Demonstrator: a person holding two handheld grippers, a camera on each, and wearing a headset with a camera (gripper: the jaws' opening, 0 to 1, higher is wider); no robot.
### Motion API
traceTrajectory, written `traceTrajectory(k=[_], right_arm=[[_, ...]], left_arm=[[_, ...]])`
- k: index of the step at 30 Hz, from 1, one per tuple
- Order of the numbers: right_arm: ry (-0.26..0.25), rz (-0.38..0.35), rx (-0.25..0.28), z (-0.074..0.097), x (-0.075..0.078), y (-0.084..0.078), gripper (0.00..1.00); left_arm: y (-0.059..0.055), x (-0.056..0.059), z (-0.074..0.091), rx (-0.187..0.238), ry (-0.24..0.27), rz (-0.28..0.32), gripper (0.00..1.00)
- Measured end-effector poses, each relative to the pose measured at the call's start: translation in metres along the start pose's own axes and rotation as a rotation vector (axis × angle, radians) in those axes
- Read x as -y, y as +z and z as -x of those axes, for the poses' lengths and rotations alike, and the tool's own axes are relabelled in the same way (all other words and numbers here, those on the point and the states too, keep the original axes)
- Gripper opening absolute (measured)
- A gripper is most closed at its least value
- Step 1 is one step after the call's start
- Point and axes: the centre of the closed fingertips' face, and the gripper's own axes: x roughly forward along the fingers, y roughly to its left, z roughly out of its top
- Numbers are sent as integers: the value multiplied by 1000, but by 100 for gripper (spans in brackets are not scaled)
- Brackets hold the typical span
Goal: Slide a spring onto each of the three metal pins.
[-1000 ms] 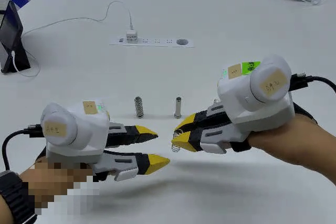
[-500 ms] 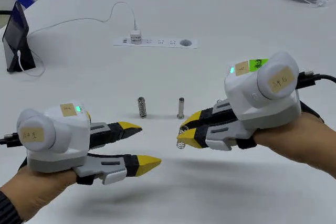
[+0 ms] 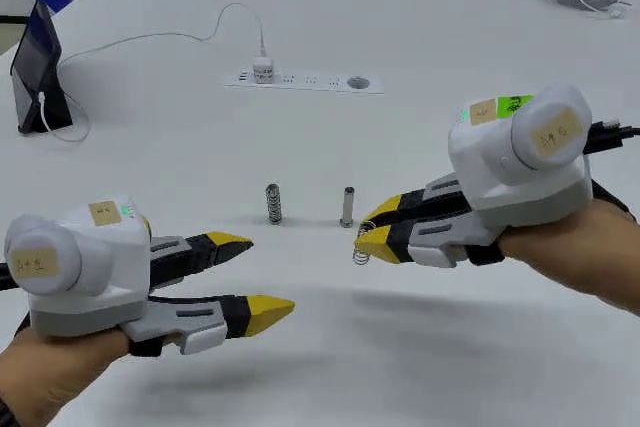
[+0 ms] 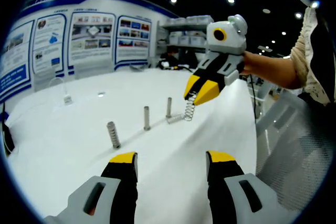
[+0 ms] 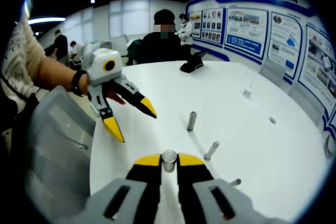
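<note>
One spring (image 3: 361, 252) hangs pinched in the right tongs (image 3: 370, 235) (left tongs (image 3: 268, 273) gape empty); slightly misaligned, it could snag the bare pin (image 3: 347, 207) and pop free.

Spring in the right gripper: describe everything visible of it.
The spring is a small coil of silvery wire, pinched near its top between the yellow tips of the right gripper. It hangs down towards the white table, close to a bare metal pin but apart from it. The right gripper view shows its open round end.
</note>
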Motion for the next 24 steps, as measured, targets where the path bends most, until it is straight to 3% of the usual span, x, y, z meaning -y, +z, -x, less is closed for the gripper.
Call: traceTrajectory(k=[10,24], right_arm=[[-46,0,17,4,25,14,12],[-87,-17,28,-4,51,27,12]], left_arm=[[-1,1,1,3,-1,4,53],[-3,3,0,4,-6,11,53]])
